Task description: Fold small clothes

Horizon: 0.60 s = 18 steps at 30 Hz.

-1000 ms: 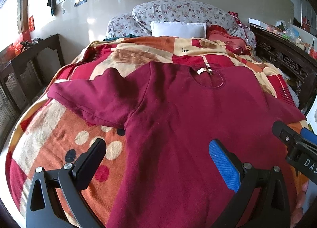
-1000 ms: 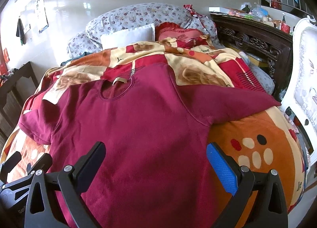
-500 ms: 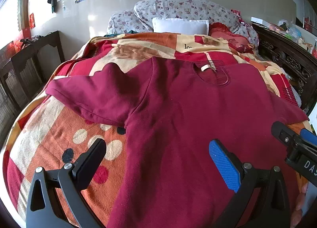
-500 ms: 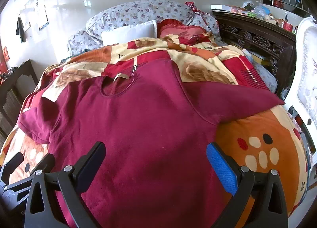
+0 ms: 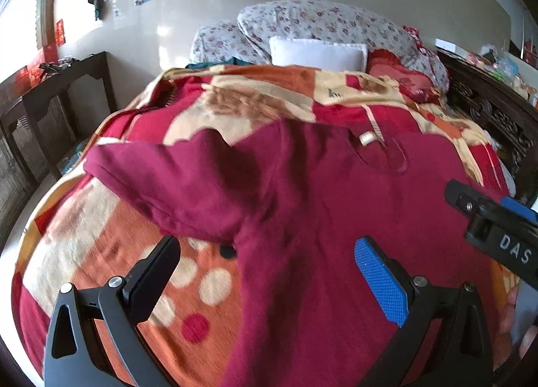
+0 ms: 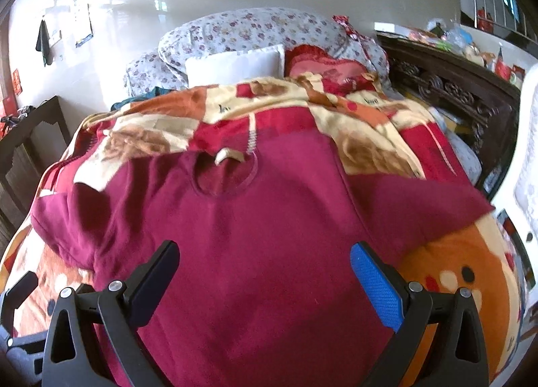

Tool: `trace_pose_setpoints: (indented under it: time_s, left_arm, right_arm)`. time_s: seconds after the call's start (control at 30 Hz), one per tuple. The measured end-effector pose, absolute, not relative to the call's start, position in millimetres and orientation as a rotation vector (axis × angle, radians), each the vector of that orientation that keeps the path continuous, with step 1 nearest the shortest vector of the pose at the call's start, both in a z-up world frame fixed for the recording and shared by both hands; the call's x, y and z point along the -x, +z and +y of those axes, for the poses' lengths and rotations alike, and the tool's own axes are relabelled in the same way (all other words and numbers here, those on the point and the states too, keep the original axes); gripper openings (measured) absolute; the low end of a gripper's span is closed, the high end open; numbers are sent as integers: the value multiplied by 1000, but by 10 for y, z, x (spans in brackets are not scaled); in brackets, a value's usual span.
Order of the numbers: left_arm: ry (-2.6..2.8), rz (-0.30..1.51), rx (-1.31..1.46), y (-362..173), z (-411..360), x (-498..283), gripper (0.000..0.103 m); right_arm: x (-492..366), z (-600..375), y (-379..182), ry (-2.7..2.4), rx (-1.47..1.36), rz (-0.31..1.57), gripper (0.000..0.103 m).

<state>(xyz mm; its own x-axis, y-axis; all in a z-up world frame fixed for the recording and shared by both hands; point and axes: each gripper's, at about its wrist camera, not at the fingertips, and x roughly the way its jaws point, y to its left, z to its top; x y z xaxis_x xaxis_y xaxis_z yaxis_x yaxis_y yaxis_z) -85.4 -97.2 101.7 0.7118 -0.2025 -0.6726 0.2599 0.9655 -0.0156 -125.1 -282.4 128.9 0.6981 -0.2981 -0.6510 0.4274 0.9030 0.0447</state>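
Shirt lies flat, collar toward pillows.

Open blanket beside shirt

Daylight comes in from the left of the bed and glares in patches on the glossy wall behind the pillows. Both views show motion blur across the blanket, strong fisheye bending, and dark corners around the picture.
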Motion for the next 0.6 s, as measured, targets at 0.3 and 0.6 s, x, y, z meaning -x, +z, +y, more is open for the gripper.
trace_pose_setpoints:
  time_s: [0.3,0.6]
  left_arm:
    - [-211,727,-16,1096,-902,394,103]
    - [-179,776,-49,754,-985,41,103]
  right_arm:
    - [571,-2655,1338,-357,-196,644,103]
    - [411,-2612,1007,-319,-169,673,103]
